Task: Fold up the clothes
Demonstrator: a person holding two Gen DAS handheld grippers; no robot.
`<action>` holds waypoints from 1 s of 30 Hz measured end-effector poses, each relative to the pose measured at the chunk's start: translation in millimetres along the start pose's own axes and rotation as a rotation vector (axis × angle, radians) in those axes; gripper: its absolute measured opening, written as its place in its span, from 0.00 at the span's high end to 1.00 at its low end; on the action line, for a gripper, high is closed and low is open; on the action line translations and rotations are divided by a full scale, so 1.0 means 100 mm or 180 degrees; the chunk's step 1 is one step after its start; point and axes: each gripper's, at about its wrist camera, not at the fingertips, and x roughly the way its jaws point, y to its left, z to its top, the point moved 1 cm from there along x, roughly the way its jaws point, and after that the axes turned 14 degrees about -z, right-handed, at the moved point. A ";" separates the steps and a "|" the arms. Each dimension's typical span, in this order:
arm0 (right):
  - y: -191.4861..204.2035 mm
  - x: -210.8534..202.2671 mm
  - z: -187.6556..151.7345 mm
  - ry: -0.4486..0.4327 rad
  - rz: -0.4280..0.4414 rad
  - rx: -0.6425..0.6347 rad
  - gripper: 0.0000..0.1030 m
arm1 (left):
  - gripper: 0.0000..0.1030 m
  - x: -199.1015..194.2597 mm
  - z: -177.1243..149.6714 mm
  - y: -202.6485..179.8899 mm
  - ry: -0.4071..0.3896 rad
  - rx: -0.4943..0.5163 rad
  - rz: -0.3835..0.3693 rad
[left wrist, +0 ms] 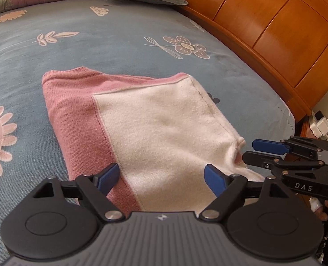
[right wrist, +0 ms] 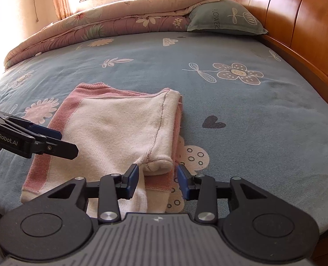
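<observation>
Though blurred, sweater (right wrist: 110,130) (folded) fronts grippers (right wrist: 157,180).

A folded pink and white garment (left wrist: 141,128) lies on the blue flowered bedsheet (left wrist: 97,44). The left gripper (left wrist: 161,175) hangs over its near edge, blue pads wide apart and off the cloth. The right gripper (left wrist: 251,150) sits at the garment's right corner, jaws parted. A wooden headboard (left wrist: 274,28) runs along the right.

We read "GenRobot.AI" on the left claw (right wrist: 59,141), "DAS" on the right claw (left wrist: 252,150), and "FLOWERS" on the green pillow (right wrist: 226,18).
</observation>
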 end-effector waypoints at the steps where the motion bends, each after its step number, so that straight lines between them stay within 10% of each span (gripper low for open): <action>1: -0.02 0.00 0.00 0.0003 0.0014 0.0023 0.57 | 0.18 -0.04 0.01 -0.02 -0.0015 -0.0013 -0.0008; 17: 0.00 0.41 0.23 0.0130 0.0687 0.0555 0.50 | 0.17 -0.31 0.06 0.25 -0.0313 -0.0404 -0.0037; 22: -0.26 0.20 0.26 -0.0016 0.0671 0.0661 0.18 | 0.17 -0.47 0.08 0.44 -0.0545 -0.0618 -0.0162; 30: -0.68 0.52 0.04 0.0516 0.1114 0.1488 0.16 | 0.17 -0.55 -0.10 0.96 -0.0791 -0.1469 -0.0451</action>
